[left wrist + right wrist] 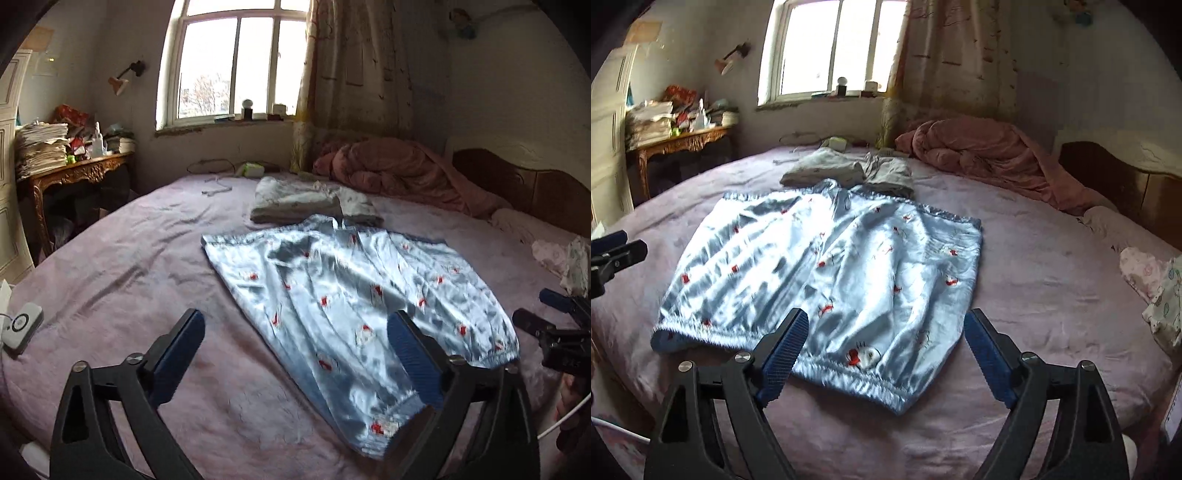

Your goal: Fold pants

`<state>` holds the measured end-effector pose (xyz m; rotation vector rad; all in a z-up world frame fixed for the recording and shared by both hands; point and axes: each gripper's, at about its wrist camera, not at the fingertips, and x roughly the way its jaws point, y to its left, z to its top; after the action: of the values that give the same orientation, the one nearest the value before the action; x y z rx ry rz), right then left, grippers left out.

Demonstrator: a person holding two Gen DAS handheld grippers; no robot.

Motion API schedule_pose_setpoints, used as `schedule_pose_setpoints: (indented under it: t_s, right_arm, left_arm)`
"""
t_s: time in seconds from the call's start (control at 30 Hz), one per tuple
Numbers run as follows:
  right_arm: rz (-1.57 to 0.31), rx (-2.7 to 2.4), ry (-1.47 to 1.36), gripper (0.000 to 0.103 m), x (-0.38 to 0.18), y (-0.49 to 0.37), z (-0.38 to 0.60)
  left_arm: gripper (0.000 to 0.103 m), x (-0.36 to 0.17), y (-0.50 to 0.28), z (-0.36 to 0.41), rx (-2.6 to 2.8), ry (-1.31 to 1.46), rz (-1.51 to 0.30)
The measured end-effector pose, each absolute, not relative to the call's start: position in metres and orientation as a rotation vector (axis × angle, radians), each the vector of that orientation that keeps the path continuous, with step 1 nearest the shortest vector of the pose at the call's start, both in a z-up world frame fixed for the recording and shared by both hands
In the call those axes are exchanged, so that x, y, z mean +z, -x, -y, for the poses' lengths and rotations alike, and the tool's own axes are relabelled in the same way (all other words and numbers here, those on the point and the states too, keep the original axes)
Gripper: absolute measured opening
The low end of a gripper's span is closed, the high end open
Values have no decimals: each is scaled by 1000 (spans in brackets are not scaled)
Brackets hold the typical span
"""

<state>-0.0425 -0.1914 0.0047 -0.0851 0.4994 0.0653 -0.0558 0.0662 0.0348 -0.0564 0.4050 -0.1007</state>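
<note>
Pants [820,266] lie flat, probably folded once, on your bed [1052,295]; both your left gripper [295,350] and right gripper [884,347] hang released above them.

We note a mauve bedsheet [1052,280] covering the bed. A rumpled pink quilt [402,170] lies against the wooden headboard [535,192]. Folded grey clothes [846,171] sit mid-bed. A carved side table [77,173] carries stacked papers [42,146]. Curtain [354,70] hangs beside the window [236,62].
</note>
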Motion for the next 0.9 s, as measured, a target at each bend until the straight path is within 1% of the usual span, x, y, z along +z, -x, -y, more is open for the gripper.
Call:
schedule_pose_setpoints:
  t_s: [0.03, 0.07, 0.17, 0.27, 0.4, 0.47, 0.5, 0.57, 0.63, 0.77, 0.9]
  right_arm:
    - [-487, 73, 66, 100, 9, 42, 189]
    - [-468, 76, 50, 103, 12, 43, 185]
    - [-373, 28, 60, 102, 18, 54, 171]
    - [-285, -27, 147, 102, 19, 64, 149]
    - [-259, 26, 309, 102, 5, 74, 111]
    - [-288, 76, 387, 91, -9, 77, 90]
    - [-321, 115, 420, 83, -17, 77, 81]
    - [-390, 185, 504, 80, -34, 75, 60]
    - [-393, 215, 623, 66, -50, 82, 41]
    - [-328, 268, 843, 65, -74, 106, 11]
    - [-323, 322, 947, 65, -89, 119, -7]
  left_arm:
    - [103, 41, 56, -69, -101, 75, -360]
    - [103, 48, 54, -72, -91, 91, -328]
    - [103, 71, 46, -83, -42, 129, -255]
    - [103, 89, 32, -93, -24, 132, -225]
    - [103, 85, 25, -108, -28, 178, -249]
    - [103, 72, 20, -114, -20, 197, -308]
    - [103, 61, 17, -116, -24, 209, -341]
    - [103, 43, 9, -123, 8, 211, -389]
    - [103, 29, 4, -129, 53, 188, -407]
    - [103, 15, -1, -141, 151, 174, -401]
    - [103, 7, -2, -158, 175, 227, -414]
